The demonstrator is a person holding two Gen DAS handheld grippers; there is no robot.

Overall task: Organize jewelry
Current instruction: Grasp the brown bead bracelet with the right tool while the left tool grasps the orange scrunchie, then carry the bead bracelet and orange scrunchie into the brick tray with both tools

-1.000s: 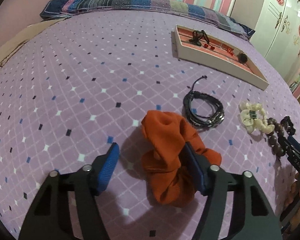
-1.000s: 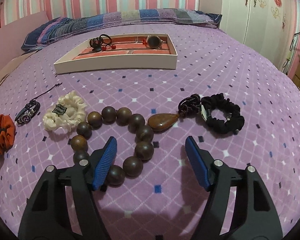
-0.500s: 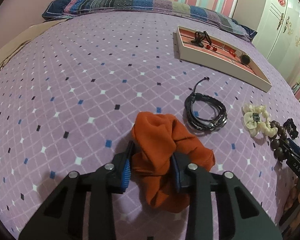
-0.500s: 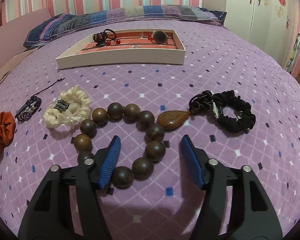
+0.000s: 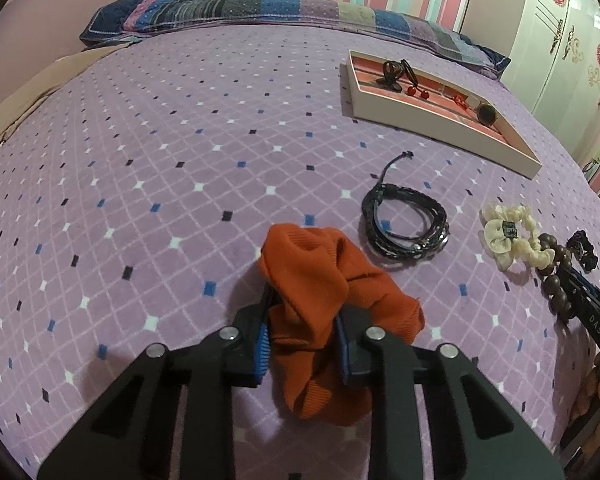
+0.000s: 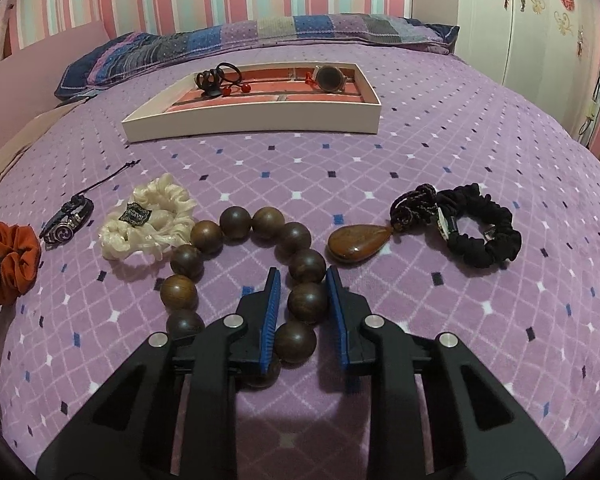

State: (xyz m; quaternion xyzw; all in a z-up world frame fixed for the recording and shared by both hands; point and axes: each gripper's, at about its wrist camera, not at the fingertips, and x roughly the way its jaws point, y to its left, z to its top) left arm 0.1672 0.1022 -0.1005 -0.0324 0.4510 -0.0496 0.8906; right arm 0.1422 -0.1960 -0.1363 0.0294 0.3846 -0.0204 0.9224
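My left gripper (image 5: 304,308) is closing on the orange scrunchie (image 5: 312,264), and both blue pads press into its cloth on the purple bedspread. In the right wrist view, my right gripper (image 6: 303,276) is closing around one side of the dark wooden bead bracelet (image 6: 236,222). A bead sits squeezed between its pads. The white jewelry tray (image 6: 252,122) lies farther back, holding black hair ties, red beads and a watch. The orange scrunchie (image 6: 14,256) shows at the far left of this view.
Between the grippers lie a black cord bracelet (image 5: 404,228) and a cream scrunchie (image 5: 508,236). A brown teardrop pendant (image 6: 360,242) and a black scrunchie (image 6: 480,232) lie right of the beads. Pillows line the far edge; a white wardrobe stands at right.
Both grippers have narrowed from wide open. The left pads now pinch the orange scrunchie, which has bunched up. The right pads have come in against a bead.
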